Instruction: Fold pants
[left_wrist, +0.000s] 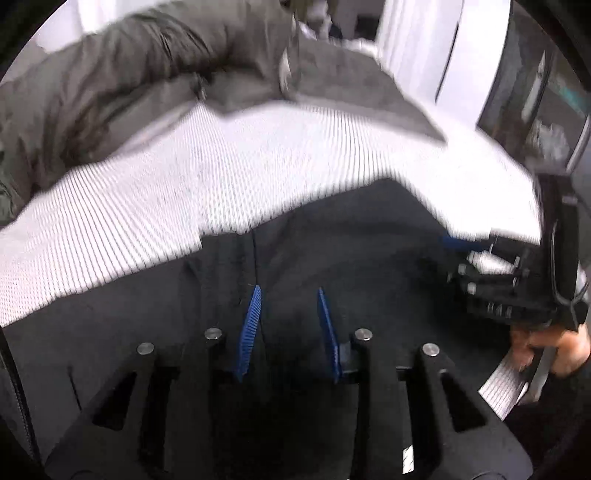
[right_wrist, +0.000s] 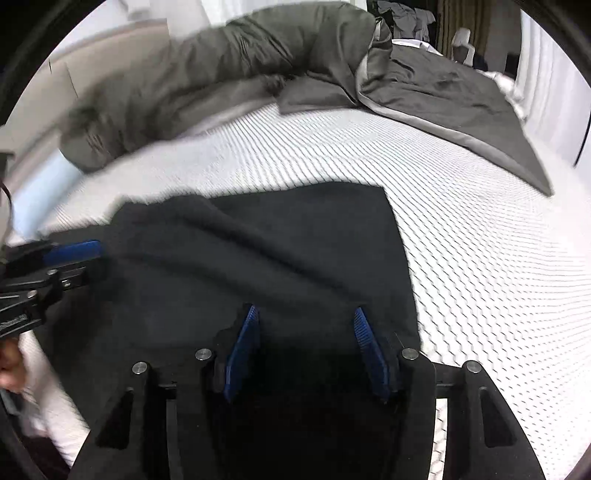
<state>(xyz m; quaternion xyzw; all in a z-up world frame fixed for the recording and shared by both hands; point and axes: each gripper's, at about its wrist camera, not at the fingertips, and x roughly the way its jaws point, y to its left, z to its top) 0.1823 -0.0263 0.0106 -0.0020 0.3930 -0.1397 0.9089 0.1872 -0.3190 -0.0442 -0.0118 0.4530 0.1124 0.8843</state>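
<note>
Black pants (right_wrist: 277, 240) lie on a white quilted mattress (right_wrist: 461, 240), their far edge straight and square. In the left wrist view the pants (left_wrist: 332, 229) fill the lower half. My left gripper (left_wrist: 288, 291) has its blue pads close together with a bunch of the dark cloth pinched between them. From the right wrist view that left gripper (right_wrist: 79, 254) sits at the pants' left edge, where the cloth rises in a ridge. My right gripper (right_wrist: 306, 310) stands over the pants' near right part, pads wide apart and not pressing the cloth. It shows at the right as right gripper (left_wrist: 458, 251).
A rumpled grey duvet (right_wrist: 443, 92) and grey pillows (right_wrist: 221, 55) lie along the far side of the mattress. The duvet (left_wrist: 110, 74) also spans the top of the left wrist view. A hand (left_wrist: 554, 350) holds the right gripper. Both views are motion-blurred.
</note>
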